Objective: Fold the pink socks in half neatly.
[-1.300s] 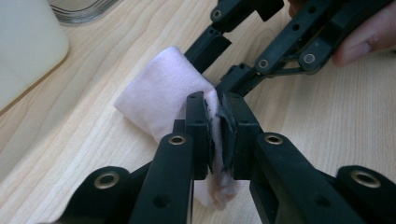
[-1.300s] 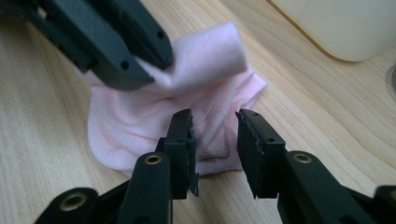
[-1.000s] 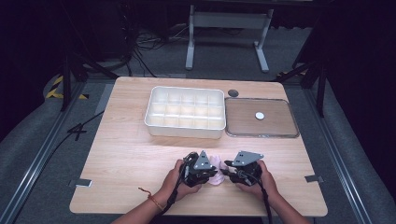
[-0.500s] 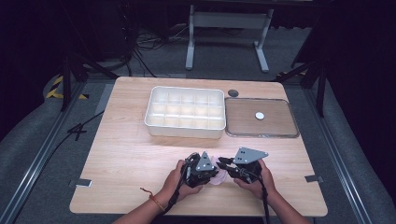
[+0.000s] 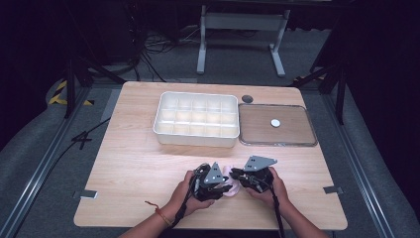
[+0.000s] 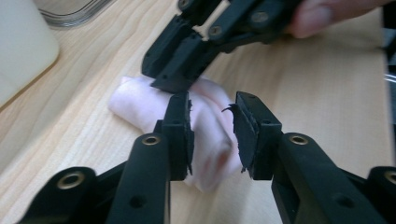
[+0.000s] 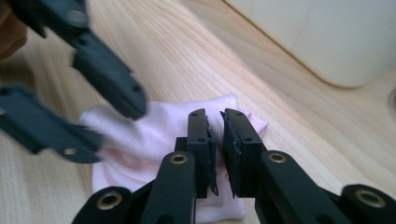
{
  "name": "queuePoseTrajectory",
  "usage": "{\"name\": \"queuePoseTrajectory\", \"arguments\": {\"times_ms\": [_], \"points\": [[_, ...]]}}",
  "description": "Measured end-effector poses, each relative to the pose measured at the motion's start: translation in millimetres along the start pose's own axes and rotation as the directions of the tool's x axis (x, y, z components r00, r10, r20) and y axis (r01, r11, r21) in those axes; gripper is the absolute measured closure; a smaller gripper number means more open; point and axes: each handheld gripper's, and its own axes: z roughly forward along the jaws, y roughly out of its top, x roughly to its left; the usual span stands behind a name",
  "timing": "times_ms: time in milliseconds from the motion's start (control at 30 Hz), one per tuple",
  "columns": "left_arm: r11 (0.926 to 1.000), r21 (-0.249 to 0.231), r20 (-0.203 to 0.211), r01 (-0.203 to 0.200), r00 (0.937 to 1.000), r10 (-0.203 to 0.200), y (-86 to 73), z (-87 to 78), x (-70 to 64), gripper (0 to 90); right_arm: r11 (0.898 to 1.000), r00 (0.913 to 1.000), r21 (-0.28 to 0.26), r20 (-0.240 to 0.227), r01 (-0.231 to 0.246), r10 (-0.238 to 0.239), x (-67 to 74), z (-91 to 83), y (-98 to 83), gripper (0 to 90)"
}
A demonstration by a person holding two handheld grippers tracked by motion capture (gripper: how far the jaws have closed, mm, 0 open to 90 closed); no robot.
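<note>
Two grippers on one small pink cloth (image 5: pixel 227 179), bunched near front edge of table (image 5: pixel 124 198), a bit right of centre. Left gripper (image 6: pixel 212 133) jaws just been opening, now spread astride cloth, pads off it, probably re-gripping. Right gripper (image 7: pixel 215 149) been closing, nearly together, pinching fold, likely to anchor it. Farther back: white divided tray (image 5: pixel 197 119), beside it shallow tray (image 5: pixel 277 125) by right edge.

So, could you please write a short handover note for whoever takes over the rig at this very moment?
Left gripper: jaws have just been opening, now parted astride the small pale pink cloth, pads not pressing.
Right gripper: jaws have just been closing, nearly shut on a fold of the cloth.
The cloth lies bunched at the near edge of the light wooden table; the white compartment tray stands behind it.
Left to do: probably folding and stowing the cloth.
</note>
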Motion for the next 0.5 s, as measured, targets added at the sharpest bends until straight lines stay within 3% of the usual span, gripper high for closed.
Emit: {"name": "queuePoseTrajectory", "arguments": {"times_ms": [67, 133, 267, 333, 500], "points": [[0.9998, -0.009, 0.041, 0.018, 0.9990, -0.018, -2.6, -6.4, -2.3, 63.7, 0.999, 0.9992, -0.005, -0.016, -0.037, 0.037, -3.7, -0.1, -2.4, 81.5], [1.0000, -0.001, 0.049, 0.004, 0.9988, -0.003, -4.0, -8.1, -3.9, 63.5, 0.999, 0.9993, 0.000, -0.018, -0.034, 0.034, -5.0, -0.9, -3.3, 81.6], [0.9994, 0.028, 0.050, -0.021, 0.9986, 0.020, -7.1, -4.9, -6.8, 75.7, 0.999, 0.9993, -0.001, -0.019, -0.033, 0.033, -5.3, -1.2, -4.8, 81.6], [0.9966, 0.057, 0.053, -0.059, 0.9970, 0.056, -8.0, 0.0, -8.5, 78.1, 1.000, 0.9996, -0.002, -0.013, -0.024, 0.024, -4.5, -1.4, -5.4, 81.5], [0.9934, 0.078, 0.054, -0.084, 0.9953, 0.080, -7.2, 8.3, -11.6, 86.8, 1.000, 0.9999, -0.001, -0.002, -0.013, 0.013, -3.8, -1.8, -6.1, 81.5]]}}
